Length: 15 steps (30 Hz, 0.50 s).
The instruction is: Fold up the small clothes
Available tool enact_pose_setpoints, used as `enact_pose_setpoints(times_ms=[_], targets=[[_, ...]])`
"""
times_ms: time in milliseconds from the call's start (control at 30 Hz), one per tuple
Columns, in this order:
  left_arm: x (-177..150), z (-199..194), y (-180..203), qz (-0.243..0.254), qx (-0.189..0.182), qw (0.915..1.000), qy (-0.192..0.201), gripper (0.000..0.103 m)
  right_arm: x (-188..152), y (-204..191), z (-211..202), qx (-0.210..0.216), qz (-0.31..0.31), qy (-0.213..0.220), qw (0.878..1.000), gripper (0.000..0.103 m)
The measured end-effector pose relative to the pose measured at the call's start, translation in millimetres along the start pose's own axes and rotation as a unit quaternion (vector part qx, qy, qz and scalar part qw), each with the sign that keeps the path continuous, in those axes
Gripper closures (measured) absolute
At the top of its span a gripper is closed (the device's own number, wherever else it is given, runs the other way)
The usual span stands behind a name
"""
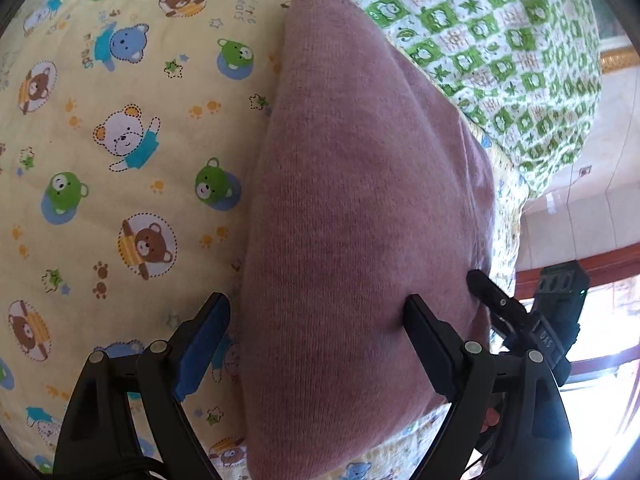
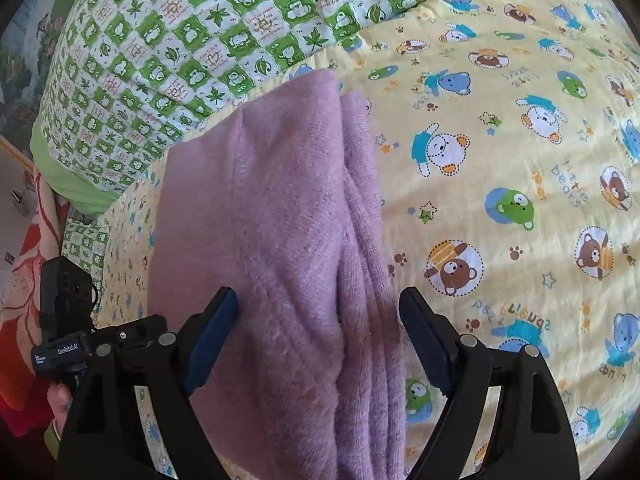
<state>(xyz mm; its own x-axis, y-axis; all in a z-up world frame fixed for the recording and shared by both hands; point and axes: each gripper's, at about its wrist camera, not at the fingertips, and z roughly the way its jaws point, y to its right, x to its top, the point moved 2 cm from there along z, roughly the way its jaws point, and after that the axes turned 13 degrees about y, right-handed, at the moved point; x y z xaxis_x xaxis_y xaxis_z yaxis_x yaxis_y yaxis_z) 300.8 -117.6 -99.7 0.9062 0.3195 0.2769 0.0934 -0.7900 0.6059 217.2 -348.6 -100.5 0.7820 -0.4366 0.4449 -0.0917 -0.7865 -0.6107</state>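
Note:
A small pink knitted garment (image 1: 360, 208) lies folded in a long strip on a yellow bear-print sheet (image 1: 120, 140). My left gripper (image 1: 316, 312) is open, its fingers just above the near end of the garment, one over the sheet and one over the knit. In the right wrist view the same garment (image 2: 280, 220) shows stacked folded layers along its right edge. My right gripper (image 2: 318, 308) is open and straddles the garment's near end. Neither gripper holds anything. The right gripper's body (image 1: 532, 320) shows at the left view's right edge.
A green and white patterned pillow (image 2: 180, 40) lies at the far end of the garment, also in the left wrist view (image 1: 500, 40). The bed edge (image 1: 508, 240) drops to a tiled floor (image 1: 580, 208). A red-orange floral blanket (image 2: 28, 280) lies at the left.

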Motion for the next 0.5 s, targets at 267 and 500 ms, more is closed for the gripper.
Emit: enact_pose_setpoints(times_ms=[267, 500], targets=[[11, 19, -1, -0.003, -0.014, 0.9999, -0.002, 0.013, 8, 13, 12, 0.051, 0.029, -0.017, 0.998, 0.02], [8, 27, 8, 0.021, -0.018, 0.9996, 0.001, 0.031, 4, 18, 19, 0.086, 0.05, -0.025, 0.995, 0.031]])
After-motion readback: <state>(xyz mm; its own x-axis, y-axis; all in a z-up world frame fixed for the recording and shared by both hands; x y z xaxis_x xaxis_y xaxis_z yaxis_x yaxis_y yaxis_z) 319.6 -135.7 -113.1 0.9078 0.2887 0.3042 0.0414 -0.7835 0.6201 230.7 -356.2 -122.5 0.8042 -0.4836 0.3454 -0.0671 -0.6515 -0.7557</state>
